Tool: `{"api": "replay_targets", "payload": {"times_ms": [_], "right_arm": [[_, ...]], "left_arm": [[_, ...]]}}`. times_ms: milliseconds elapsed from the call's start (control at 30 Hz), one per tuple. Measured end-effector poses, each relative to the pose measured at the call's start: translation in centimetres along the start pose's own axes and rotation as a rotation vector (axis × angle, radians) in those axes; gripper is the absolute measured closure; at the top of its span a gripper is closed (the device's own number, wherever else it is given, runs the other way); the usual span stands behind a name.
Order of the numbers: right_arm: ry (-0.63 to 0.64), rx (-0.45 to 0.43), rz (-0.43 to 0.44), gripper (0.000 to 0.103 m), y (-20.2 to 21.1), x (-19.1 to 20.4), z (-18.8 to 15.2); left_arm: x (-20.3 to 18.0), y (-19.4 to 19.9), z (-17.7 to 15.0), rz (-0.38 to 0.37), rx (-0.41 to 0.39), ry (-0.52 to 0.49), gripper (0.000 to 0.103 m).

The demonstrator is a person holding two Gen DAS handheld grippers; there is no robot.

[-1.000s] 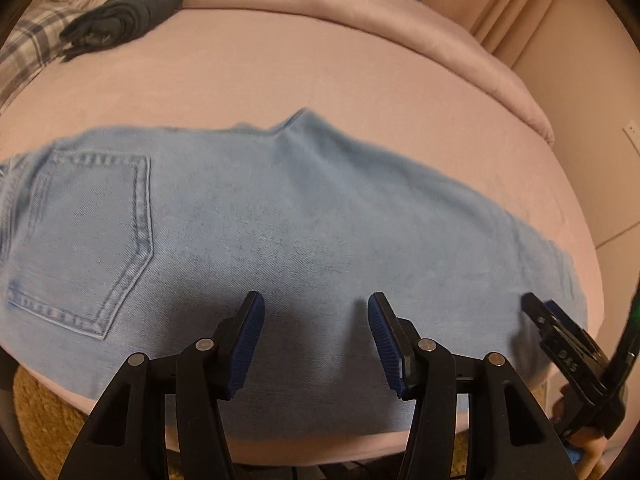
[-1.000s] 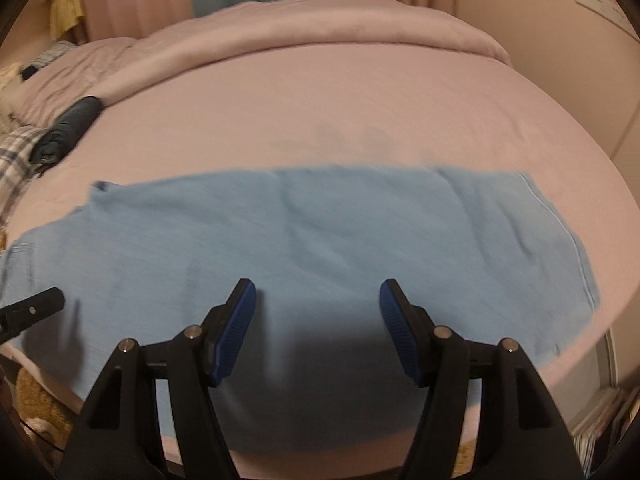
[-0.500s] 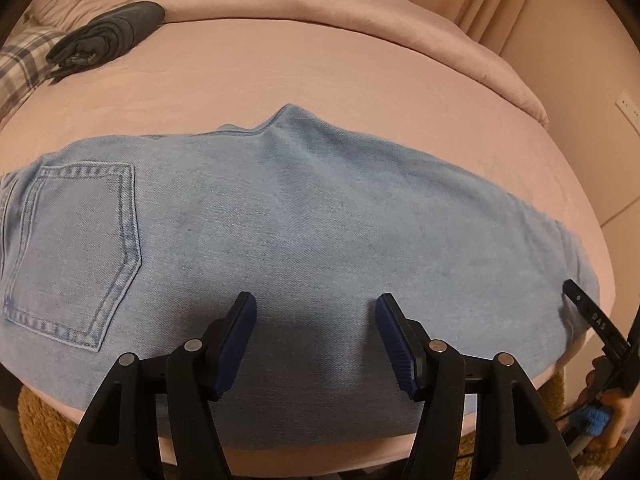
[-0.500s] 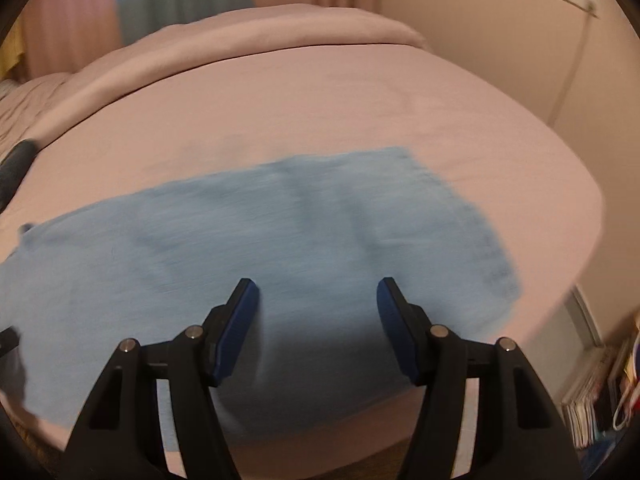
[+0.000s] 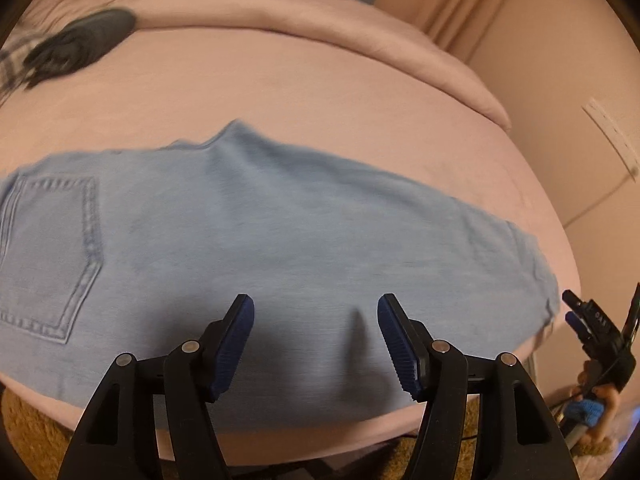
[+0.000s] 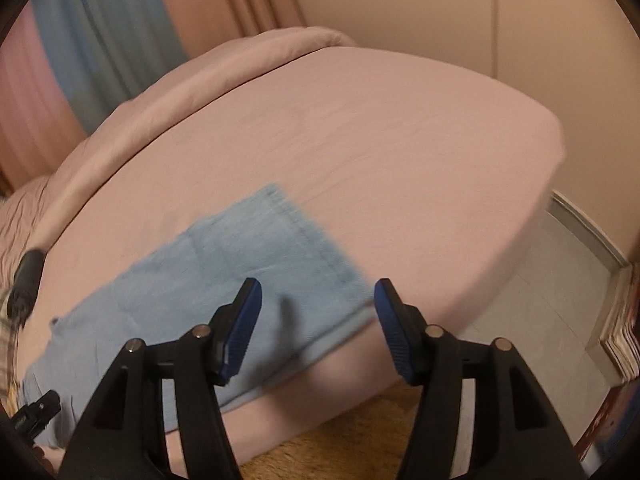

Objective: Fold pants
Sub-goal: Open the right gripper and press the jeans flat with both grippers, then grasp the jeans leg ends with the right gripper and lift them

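Observation:
Light blue jeans [image 5: 256,232] lie flat across the near part of a pink bed [image 5: 280,80], folded lengthwise, with a back pocket [image 5: 48,256] at the left and the leg hem at the right. My left gripper [image 5: 316,320] is open and empty above the near edge of the jeans' middle. My right gripper [image 6: 318,300] is open and empty above the near corner of the leg hem [image 6: 312,240]. The right gripper also shows in the left wrist view [image 5: 588,320], beyond the hem end. The left gripper's tip shows at the lower left of the right wrist view [image 6: 36,412].
A dark rolled garment [image 5: 80,44] and a plaid cloth [image 5: 8,64] lie at the bed's far left. A rolled pink duvet [image 5: 320,12] runs along the far side. Curtains [image 6: 120,32] and a wall stand behind. Grey floor [image 6: 540,300] and a tan rug [image 6: 340,440] lie below the bed's edge.
My right gripper has swung right, from over the leg's middle to the hem corner, and now looks toward the bed's right end. My left gripper has hardly moved.

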State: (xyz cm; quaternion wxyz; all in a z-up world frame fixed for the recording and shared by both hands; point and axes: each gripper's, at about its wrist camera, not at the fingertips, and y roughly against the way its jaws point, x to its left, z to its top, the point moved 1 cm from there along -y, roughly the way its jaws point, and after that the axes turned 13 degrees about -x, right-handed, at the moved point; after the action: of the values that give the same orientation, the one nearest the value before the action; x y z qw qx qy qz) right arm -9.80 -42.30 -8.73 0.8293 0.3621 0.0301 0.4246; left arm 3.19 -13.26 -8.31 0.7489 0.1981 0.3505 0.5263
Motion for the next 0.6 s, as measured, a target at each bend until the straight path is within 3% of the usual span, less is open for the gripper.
{"api": "replay_targets", "payload": {"times_ms": [100,200,400,600], "right_arm": [[-0.034,0.008,0.001,0.04,0.6,-0.8,-0.2],[-0.061,0.05,0.055,0.04,-0.1,-1.4,-0.8],[-0.082,0.123,0.114,0.04,-2.0,-0.6,-2.8],[-0.132,0.111,0.156,0.04,-2.2,-0.3,-3.2]], "left_arm": [[-1.7,-0.6,-0.4,-0.023,0.01,-0.056,0.039],[-2.6,-1.9,-1.3,-0.059,0.062,-0.061,0.039],[-3.3,-2.7,-2.5,-0.024,0.065,-0.139,0.039],[-3.3,-2.8,-2.8,-0.025,0.057,-0.132,0.039]]}}
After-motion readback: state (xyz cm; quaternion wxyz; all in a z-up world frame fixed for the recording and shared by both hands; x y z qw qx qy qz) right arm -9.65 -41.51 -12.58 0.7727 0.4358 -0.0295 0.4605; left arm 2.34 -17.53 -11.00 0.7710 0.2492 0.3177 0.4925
